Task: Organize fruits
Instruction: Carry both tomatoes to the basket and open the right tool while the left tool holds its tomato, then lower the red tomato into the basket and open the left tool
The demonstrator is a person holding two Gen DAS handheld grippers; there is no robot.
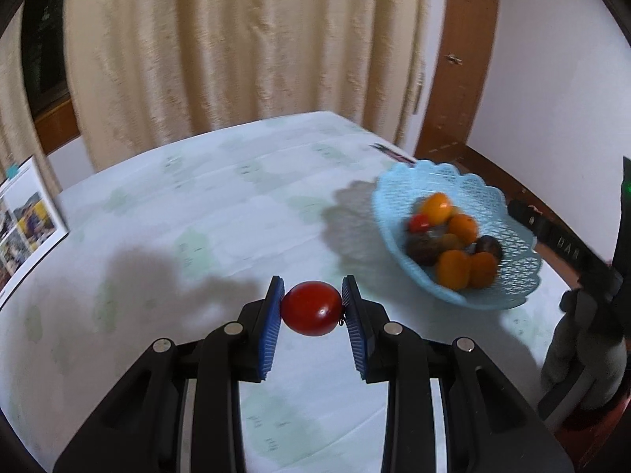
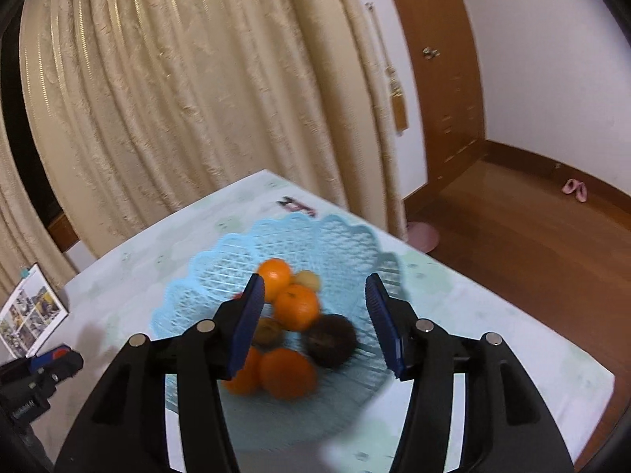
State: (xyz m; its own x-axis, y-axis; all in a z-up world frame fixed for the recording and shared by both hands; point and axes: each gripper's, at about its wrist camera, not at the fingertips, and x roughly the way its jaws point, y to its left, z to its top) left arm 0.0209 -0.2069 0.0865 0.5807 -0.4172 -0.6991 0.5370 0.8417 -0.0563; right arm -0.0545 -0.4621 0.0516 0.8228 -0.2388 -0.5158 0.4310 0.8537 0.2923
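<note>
My left gripper (image 1: pixel 311 307) is shut on a red tomato (image 1: pixel 311 308), held above the table between the blue pads (image 1: pixel 272 323). To its right stands a light blue lattice basket (image 1: pixel 508 280) with several oranges (image 1: pixel 453 268), dark fruits and a small red one. In the right wrist view my right gripper (image 2: pixel 313 299) hangs open over that basket (image 2: pixel 221 260), with nothing between its pads. Oranges (image 2: pixel 295 307) and a dark round fruit (image 2: pixel 331 339) lie below it. The left gripper (image 2: pixel 51 356) with its tomato shows at the lower left edge of this view.
The table (image 1: pixel 197 205) wears a pale cloth with green patches. A photo booklet (image 1: pixel 27 216) lies at its left edge. Cream curtains (image 1: pixel 236 39) hang behind. The right gripper's black body (image 1: pixel 583 268) shows at the right. A wooden floor (image 2: pixel 532 252) lies past the table's right edge.
</note>
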